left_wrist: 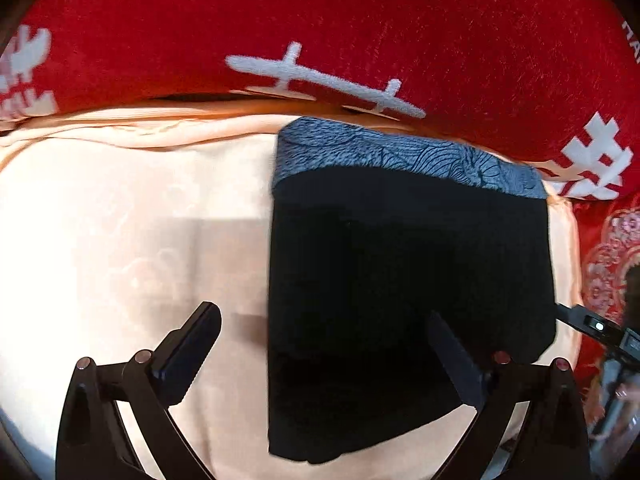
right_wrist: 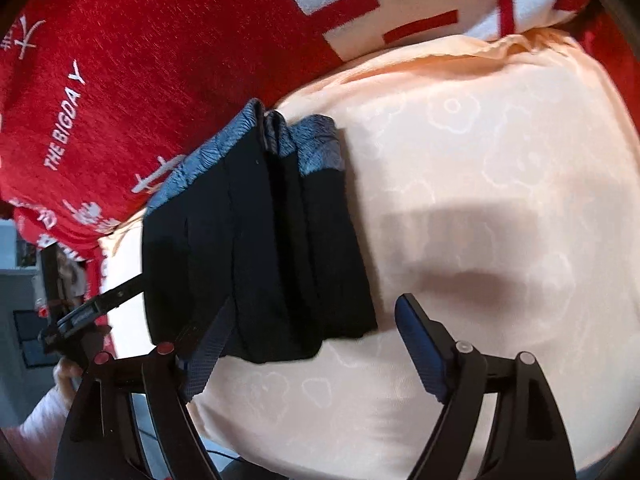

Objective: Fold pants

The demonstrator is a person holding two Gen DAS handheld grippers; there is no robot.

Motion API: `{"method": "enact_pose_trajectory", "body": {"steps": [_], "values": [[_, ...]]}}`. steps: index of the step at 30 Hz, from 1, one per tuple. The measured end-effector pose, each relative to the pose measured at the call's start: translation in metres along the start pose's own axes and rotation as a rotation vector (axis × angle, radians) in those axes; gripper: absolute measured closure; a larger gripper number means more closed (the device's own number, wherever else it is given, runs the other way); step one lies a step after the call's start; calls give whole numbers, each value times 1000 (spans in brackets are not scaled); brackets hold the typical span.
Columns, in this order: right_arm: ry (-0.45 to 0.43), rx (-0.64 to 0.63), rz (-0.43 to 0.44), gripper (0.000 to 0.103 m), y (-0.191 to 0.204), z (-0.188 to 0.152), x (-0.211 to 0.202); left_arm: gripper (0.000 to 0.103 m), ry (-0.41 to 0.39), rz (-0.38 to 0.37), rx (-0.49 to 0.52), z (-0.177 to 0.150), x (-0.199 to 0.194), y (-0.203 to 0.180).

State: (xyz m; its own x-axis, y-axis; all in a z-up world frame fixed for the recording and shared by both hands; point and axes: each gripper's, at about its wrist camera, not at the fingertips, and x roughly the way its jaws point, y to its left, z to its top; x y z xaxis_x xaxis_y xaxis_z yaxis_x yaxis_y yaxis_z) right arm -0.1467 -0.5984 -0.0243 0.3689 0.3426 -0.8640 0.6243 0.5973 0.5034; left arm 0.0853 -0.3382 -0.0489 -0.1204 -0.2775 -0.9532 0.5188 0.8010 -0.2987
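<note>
Pants (left_wrist: 408, 272) lie folded into a compact black bundle on a pale peach sheet (left_wrist: 120, 208), blue patterned waistband (left_wrist: 400, 156) at the far end, close against a red blanket (left_wrist: 320, 12) with white characters. The right wrist view shows the pants (right_wrist: 256, 248) stacked in several layers, folded edges running lengthwise, waistband (right_wrist: 316, 140) layers bunched together at the top.

Left tool (left_wrist: 324, 340): jaws wide. One finger (left_wrist: 192, 344) sits over bare sheet just beside the bundle's left edge; the other finger (left_wrist: 456, 360) lies across the black fabric near its lower corner. Nothing is clamped between them.

Right tool (right_wrist: 316, 344): jaws wide as well. One finger (right_wrist: 208, 352) rests at the near end of the bundle, overlapping the dark cloth; the other (right_wrist: 424, 348) is over bare sheet (right_wrist: 480, 184), apart from the pants. No cloth gripped.

Each view catches the opposite tool at the edge: the right tool (left_wrist: 592, 326) touches the bundle's right side, and the left tool (right_wrist: 92, 308) reaches to the far side of the bundle. A shadow falls on the sheet beside the pants in both views
</note>
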Motion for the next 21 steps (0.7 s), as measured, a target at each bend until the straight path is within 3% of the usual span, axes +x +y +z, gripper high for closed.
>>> {"method": "enact_pose_trajectory", "body": {"steps": [2, 6, 10, 18, 21], "values": [[24, -2, 44, 17, -6, 7, 5, 1, 23, -35, 9, 8, 7, 6], [76, -5, 107, 6, -16, 21, 20, 1, 43, -100, 4, 22, 17, 17], [87, -34, 153, 6, -19, 32, 27, 1, 90, -173, 7, 23, 31, 19], [167, -86, 279, 5, -14, 59, 58, 1, 113, -209, 26, 29, 53, 9], [197, -108, 259, 5, -10, 63, 75, 1, 149, -257, -14, 30, 62, 16]]}}
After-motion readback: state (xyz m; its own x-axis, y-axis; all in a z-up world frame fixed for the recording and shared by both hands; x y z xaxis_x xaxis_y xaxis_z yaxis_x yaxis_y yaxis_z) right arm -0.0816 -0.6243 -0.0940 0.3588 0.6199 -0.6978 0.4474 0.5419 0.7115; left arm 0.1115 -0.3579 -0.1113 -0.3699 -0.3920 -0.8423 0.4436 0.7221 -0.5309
